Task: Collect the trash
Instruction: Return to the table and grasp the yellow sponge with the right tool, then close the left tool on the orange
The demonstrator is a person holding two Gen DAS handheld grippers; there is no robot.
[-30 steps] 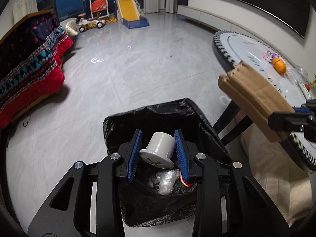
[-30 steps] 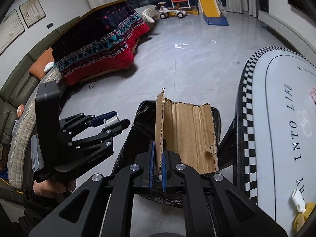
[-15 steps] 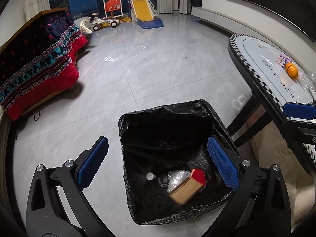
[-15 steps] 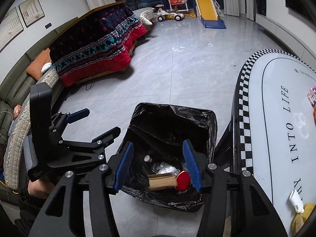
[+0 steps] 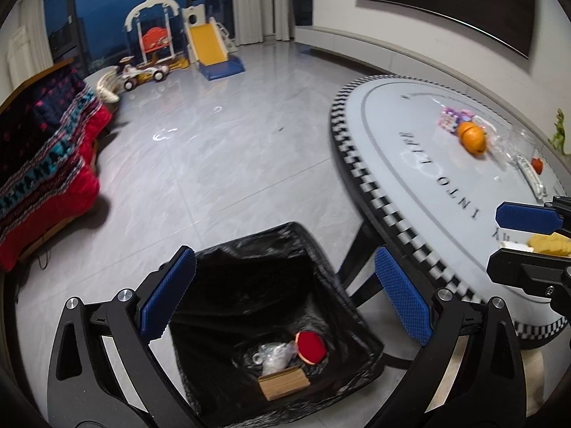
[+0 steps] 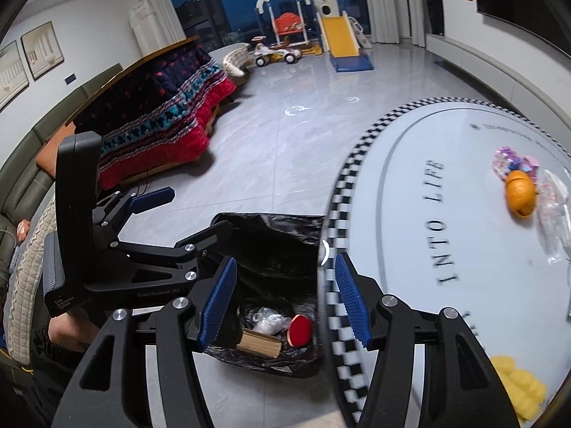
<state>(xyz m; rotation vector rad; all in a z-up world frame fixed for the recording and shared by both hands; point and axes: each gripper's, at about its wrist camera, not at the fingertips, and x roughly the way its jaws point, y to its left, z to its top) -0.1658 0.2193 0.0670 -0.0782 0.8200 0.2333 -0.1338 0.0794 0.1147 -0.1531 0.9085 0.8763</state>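
Cup and cardboard (image 5: 283, 386) now in bin bag (image 5: 271, 285), claws newly parted, empty

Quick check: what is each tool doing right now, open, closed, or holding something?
Left tool: open wide, empty, above the trash bag.
Right tool: open, empty; its jaws have just been opening, nothing between them.

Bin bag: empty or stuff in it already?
Not empty. The black bin bag holds a folded cardboard piece, a red round item and crumpled clear plastic at its bottom; most of the bag remains unfilled.
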